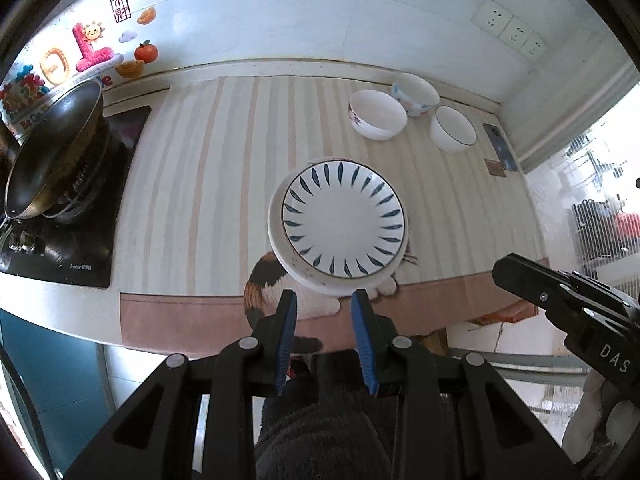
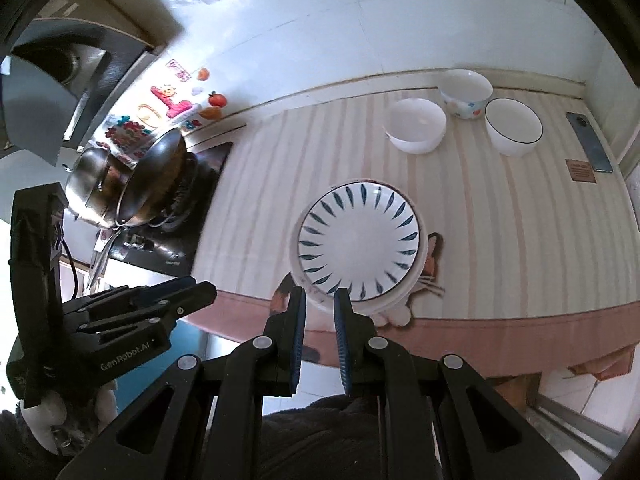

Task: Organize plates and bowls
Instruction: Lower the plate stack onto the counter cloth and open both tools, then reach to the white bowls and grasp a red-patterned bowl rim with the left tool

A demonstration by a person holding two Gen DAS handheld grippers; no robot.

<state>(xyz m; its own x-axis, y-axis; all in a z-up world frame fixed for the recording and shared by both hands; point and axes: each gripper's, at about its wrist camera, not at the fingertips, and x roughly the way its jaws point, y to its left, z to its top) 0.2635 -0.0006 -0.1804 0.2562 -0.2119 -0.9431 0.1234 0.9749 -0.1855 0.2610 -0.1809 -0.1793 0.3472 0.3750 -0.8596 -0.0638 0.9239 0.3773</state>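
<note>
While both grippers hung short of the counter's front edge, the dishes sat untouched on the striped mat. Count: two plates, stacked, a leaf-patterned plate lying on a plain white plate near the mat's front. Three bowls stood at the back right: a white bowl, a floral bowl behind it, and a dark-rimmed bowl just beside them. One phone lay at the mat's right edge. One wok sat on the stove at left. Left gripper: jaws parted moderately, holding nothing. Right gripper: jaws narrower, a small gap between them, also empty. Both pointed toward the plate stack.
</note>
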